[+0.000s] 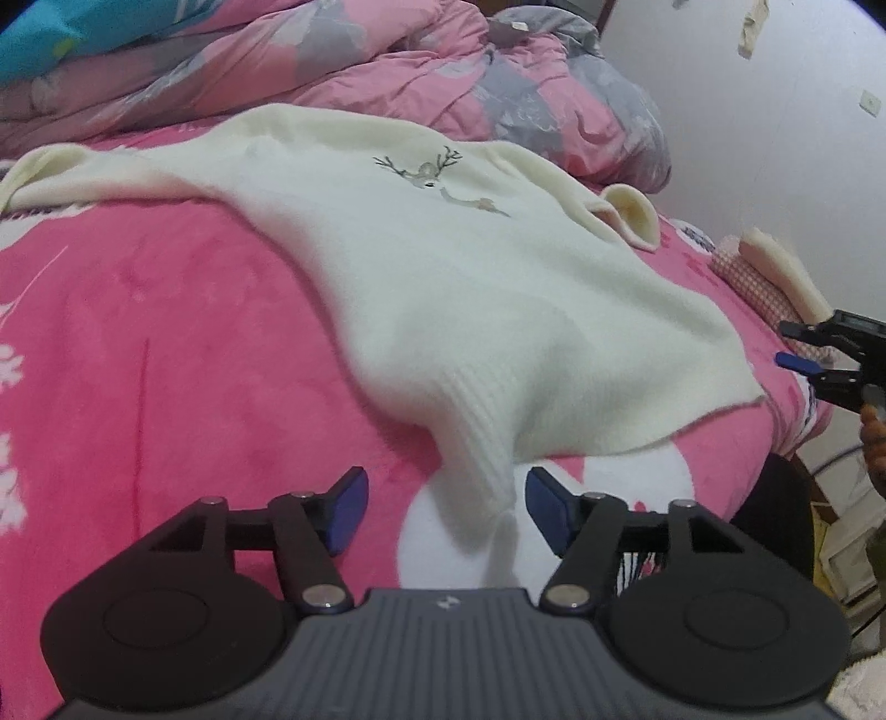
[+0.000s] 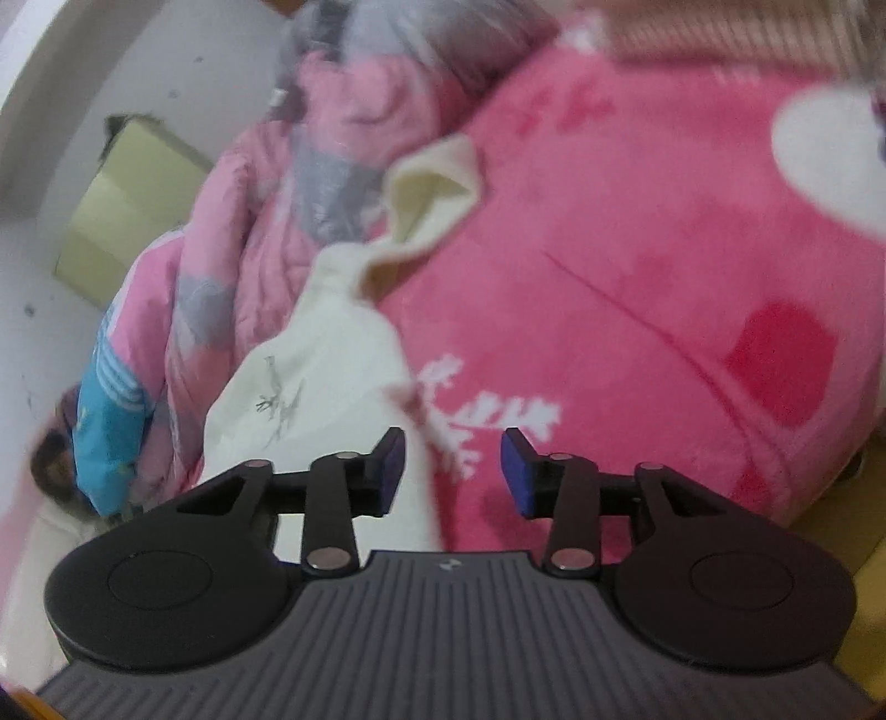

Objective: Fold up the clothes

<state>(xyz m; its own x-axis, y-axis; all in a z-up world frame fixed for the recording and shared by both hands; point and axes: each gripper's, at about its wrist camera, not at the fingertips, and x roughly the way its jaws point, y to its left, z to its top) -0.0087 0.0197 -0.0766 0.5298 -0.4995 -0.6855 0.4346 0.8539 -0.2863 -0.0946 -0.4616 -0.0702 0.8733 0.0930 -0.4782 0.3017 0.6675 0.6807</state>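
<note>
1. Sweater [image 1: 443, 266]: cream knit with a deer motif, spread front-up across the pink fleece blanket [image 1: 166, 332] on the bed, ribbed hem at the near edge, one sleeve trailing off toward the far left edge, neck toward the right edge.
2. My left tongs [image 1: 446, 507]: released, jaws apart, a bunched corner of the hem lies between the pads but neither presses on it.
3. My right tongs [image 2: 451, 471]: also released, nothing clamped; sweater edge sits just beside the left pad, blanket under the gap. In the left wrist view they hang off the right edge of the bed, near the hem's other corner.
4. Judgement: nothing folded yet, garment is laid out only.
5. Risk: hem corner is rucked up, so a grab there could catch a double layer and give a crooked fold.
6. Risk: fleece is grippy and plush; closing low could pinch blanket with the knit and drag both.
7. Risk: far sleeve is twisted near the quilt [image 1: 387, 72]; folding without straightening it leaves a lump.
8. Risk: the knit is soft and stretchy, so lifting by one corner only could pull it out of shape.
9. Surface: soft bed, pink blanket with white prints, pink-grey quilt heaped along the far edge, blue cloth [image 1: 72, 33] on it.
10. Room: white wall [image 1: 775, 166], small folded cloth [image 1: 775, 266] past the right edge; right view is blurred.
</note>
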